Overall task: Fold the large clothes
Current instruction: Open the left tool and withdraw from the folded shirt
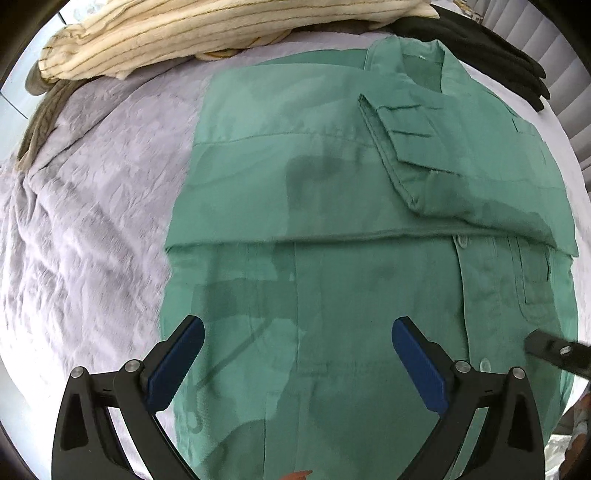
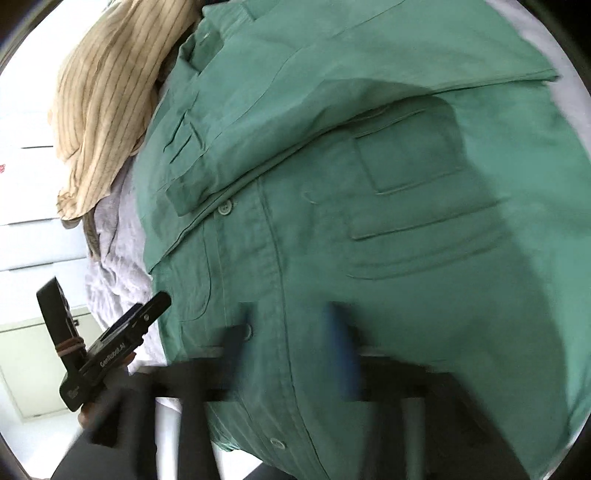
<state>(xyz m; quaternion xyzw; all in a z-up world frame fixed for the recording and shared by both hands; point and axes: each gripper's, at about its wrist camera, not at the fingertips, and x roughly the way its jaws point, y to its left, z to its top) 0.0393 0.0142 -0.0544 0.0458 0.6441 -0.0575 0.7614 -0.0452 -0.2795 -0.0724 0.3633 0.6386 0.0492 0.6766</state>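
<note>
The green shirt (image 1: 332, 229) is lying flat on a pale lilac cover (image 1: 85, 221), one cuffed sleeve (image 1: 406, 147) folded across its chest and the button placket facing up. The left tool (image 1: 297, 354) is hanging above the shirt's lower half with jaws spread wide, gripping nothing. The right tool (image 2: 291, 350) is blurring over the placket, jaws apart and empty. A cream striped garment (image 1: 184, 33) is sitting at the far edge, beside dark clothing (image 1: 498, 62) at far right.
</note>
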